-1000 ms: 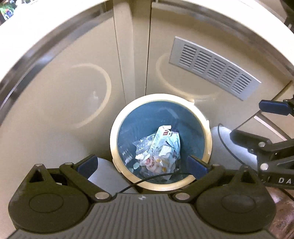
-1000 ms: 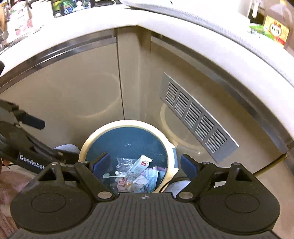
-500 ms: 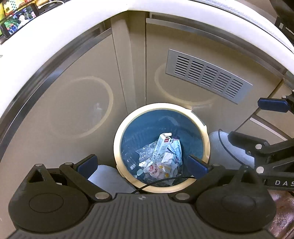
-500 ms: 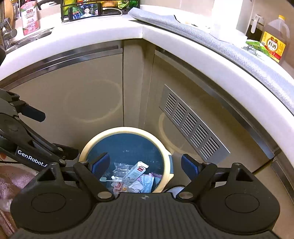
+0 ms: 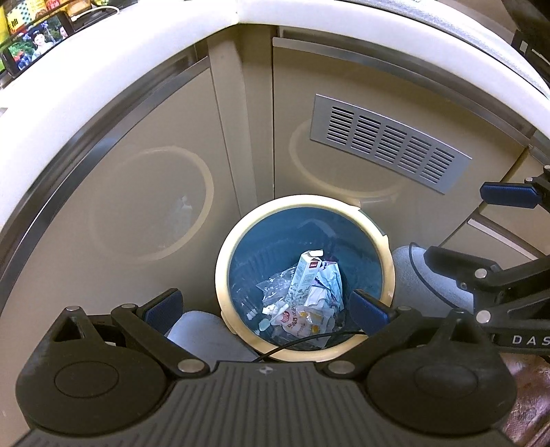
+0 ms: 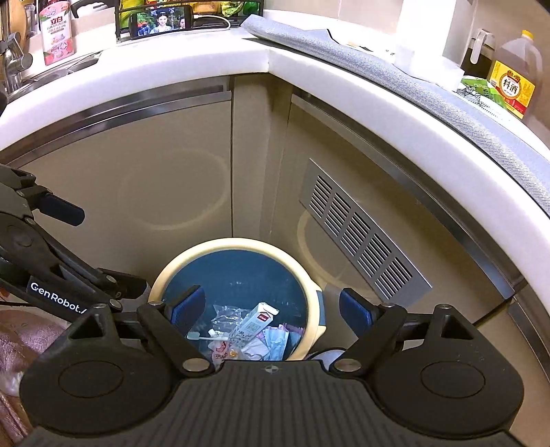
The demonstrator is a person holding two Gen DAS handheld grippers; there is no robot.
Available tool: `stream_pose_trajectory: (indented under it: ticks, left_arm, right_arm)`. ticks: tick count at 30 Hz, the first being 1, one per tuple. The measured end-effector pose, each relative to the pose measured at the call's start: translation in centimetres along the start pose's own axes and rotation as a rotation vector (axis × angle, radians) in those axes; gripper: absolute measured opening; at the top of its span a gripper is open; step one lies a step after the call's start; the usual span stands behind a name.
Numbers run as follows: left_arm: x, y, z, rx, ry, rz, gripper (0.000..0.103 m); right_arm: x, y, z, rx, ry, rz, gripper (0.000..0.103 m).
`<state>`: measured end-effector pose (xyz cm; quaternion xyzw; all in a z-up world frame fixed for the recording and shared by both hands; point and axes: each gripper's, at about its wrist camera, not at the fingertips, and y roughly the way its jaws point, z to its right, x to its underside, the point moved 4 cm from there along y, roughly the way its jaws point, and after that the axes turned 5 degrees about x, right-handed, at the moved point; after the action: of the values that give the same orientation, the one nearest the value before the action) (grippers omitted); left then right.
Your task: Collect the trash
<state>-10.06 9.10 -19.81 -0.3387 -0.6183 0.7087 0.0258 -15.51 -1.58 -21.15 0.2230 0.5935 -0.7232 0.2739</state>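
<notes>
Blue-lined round bin (image 5: 361, 220) with a cream rim, standing on the floor in the inside corner of beige cabinets (image 5: 144, 165). In it we count the trash (image 5: 306, 295): a small white carton (image 6: 252, 323) leaning upright, crumpled wrappers, a clear plastic bag, and what looks like a white toothbrush (image 6: 208, 337).

Our left gripper (image 5: 264, 307) hangs above the bin, jaws spread wide, nothing between the blue pads. Our right gripper (image 6: 271, 306) likewise hangs over the rim, released and empty.

Silver vent grille (image 6: 361, 237) on the right-hand cabinet door. White countertop (image 6: 192, 58) above, bearing a grey cloth (image 6: 378, 65), a phone (image 6: 161, 19) showing video, and a yellow-labelled bottle (image 6: 514, 79).
</notes>
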Motion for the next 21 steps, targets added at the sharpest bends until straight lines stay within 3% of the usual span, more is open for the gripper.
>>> stream_pose_trajectory:
  ticks: [5, 8, 15, 21]
  left_arm:
    - [-1.1, -1.3, 0.6, -0.041, 0.065, 0.054, 0.103]
    - [-3.0, -2.7, 0.8, -0.041, 0.053, 0.101, 0.103]
    - [-10.0, -7.8, 1.1, -0.039, -0.041, 0.295, 0.103]
    - [-16.6, -10.2, 4.4, 0.009, 0.000, 0.403, 0.103]
  right_arm:
    - [-0.5, -0.9, 1.1, 0.015, 0.039, 0.054, 0.087]
    - [-1.1, -2.0, 2.5, 0.018, 0.082, 0.092, 0.087]
    - [-3.7, -6.4, 7.4, 0.117, 0.151, 0.277, 0.087]
    - [-5.1, -7.2, 13.3, 0.241, 0.244, 0.352, 0.091]
